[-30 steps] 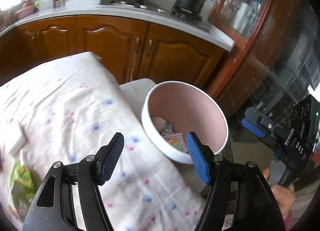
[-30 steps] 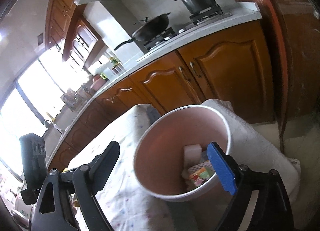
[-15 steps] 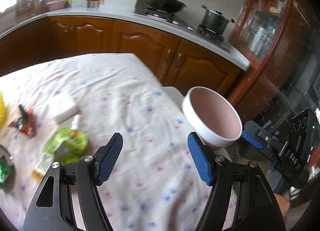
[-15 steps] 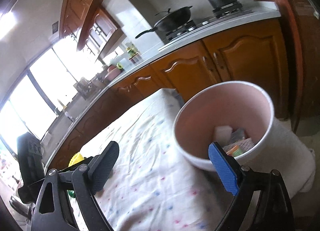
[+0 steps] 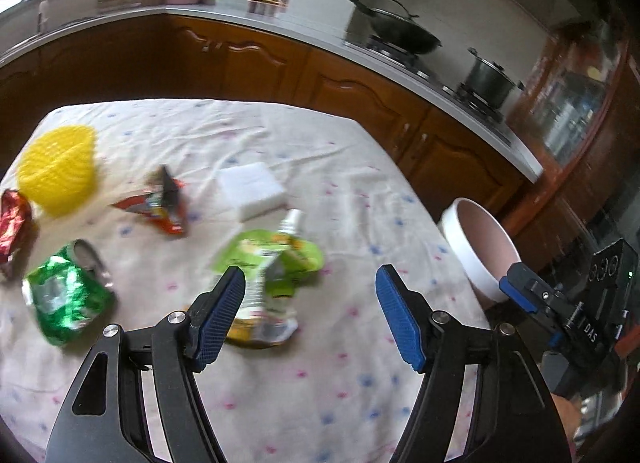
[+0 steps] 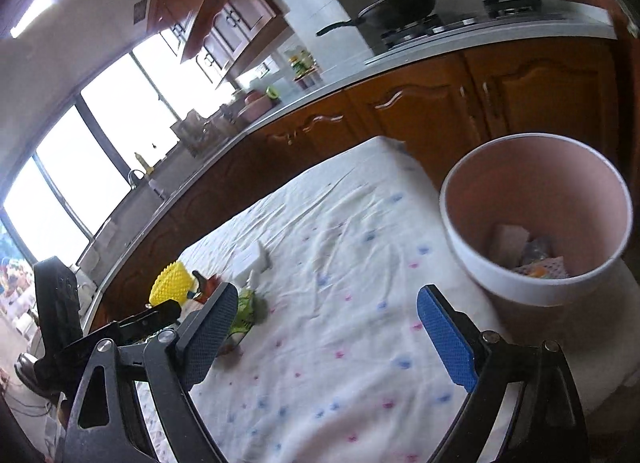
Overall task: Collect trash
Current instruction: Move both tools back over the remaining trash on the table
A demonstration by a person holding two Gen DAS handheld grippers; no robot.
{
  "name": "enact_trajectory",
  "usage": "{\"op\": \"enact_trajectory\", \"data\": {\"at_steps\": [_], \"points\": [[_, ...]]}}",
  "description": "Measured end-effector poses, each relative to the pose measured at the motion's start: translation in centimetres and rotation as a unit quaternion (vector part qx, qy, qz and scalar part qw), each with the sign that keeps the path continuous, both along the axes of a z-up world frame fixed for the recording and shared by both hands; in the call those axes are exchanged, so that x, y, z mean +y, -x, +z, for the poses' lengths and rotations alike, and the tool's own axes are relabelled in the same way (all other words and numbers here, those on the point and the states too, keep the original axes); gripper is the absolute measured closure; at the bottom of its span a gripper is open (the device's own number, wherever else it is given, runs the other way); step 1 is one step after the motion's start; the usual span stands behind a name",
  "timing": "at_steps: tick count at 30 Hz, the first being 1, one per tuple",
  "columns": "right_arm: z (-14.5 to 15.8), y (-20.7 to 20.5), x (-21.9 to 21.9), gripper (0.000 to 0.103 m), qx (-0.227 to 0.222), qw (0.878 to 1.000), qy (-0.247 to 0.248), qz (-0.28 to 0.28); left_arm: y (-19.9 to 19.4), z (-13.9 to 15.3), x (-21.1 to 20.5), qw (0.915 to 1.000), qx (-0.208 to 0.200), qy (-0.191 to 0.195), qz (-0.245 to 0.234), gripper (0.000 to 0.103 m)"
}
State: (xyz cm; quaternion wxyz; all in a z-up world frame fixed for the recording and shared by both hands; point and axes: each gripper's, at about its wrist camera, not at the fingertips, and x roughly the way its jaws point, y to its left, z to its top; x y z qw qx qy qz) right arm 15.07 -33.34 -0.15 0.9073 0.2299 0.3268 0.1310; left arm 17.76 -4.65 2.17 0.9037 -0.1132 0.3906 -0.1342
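Trash sits scattered mid-frame on the counter: green pouch, white sponge, red wrapper. Left tool, wide and empty, has swung away from the bin toward the pouch; right tool hangs wide too.

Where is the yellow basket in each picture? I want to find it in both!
Left wrist view: the yellow basket sits far left on the tablecloth, behind the red wrapper.
Right wrist view: the same basket shows lower left, small, just beyond the left finger's tip.
Shared landmark: the white foam block lies on the cloth between the basket and the pink bin in both views.
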Motion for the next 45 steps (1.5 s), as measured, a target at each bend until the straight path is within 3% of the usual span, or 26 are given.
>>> {"op": "enact_trajectory", "data": {"at_steps": [6, 19, 36, 41, 45], "points": [[-0.1, -0.8, 2.8, 0.010, 0.004, 1.000, 0.010, 0.025, 0.2, -0.1, 3.5, 0.9995, -0.003, 0.001, 0.030, 0.027], [0.6, -3.7, 9.8, 0.010, 0.002, 0.995, 0.051, 0.087, -1.1, -0.5, 9.4, 0.9971, 0.005, -0.005, 0.076, 0.026], [-0.1, -9.9, 15.1, 0.010, 0.017, 0.986, 0.085, 0.146, -5.7, -1.1, 10.6, 0.9966, 0.034, -0.036, 0.066, 0.026], [-1.1, -12.3, 16.0, 0.015, 0.032, 0.983, 0.087, 0.161, -7.7, -1.8, 10.1, 0.9954, 0.046, -0.055, 0.064, 0.026], [-2.4, -14.5, 16.8, 0.030, 0.058, 0.979, 0.095, 0.173, -9.2, -2.4, 9.6, 0.9944, 0.051, -0.072, 0.058, 0.026]]}}
